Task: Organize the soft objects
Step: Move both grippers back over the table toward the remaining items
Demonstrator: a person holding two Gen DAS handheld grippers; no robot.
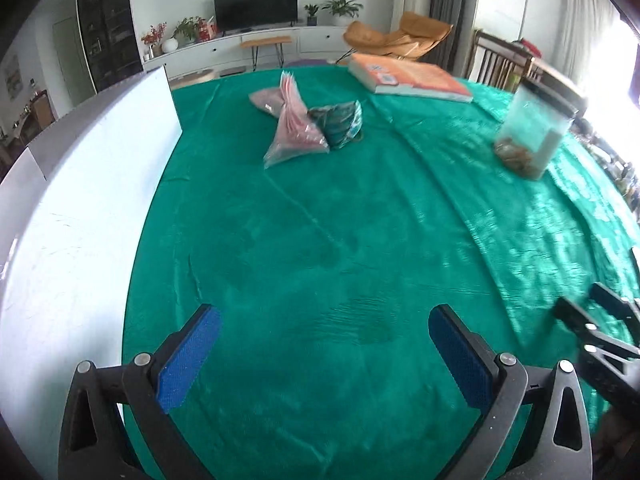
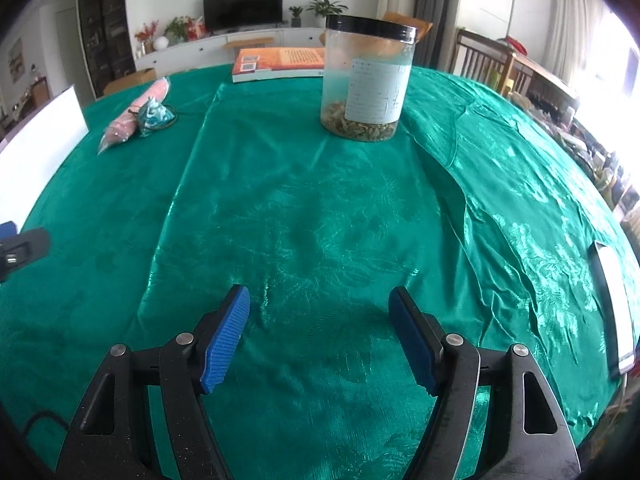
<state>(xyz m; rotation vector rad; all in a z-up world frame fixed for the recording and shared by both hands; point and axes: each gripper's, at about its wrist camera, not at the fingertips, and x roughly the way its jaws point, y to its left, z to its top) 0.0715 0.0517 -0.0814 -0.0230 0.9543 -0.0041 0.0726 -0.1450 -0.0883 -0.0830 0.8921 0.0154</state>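
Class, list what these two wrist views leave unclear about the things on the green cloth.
- Pink bag, left view: contents blurred; it overlaps the teal bag.
- Jar, right view: label print too small; it hides part of the book.
- White board, left view: cut off by the frame edge.
- Flat device, right view: cut off near the rim.

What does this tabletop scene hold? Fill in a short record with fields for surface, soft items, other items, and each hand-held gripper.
surface: green tablecloth, creased
soft items: pink bag and teal pouch, touching, far left
other items: clear jar with black lid, upright; orange book lying flat behind it; white board at left edge
left hand-held gripper: open, empty, above cloth
right hand-held gripper: open, empty, jar ahead
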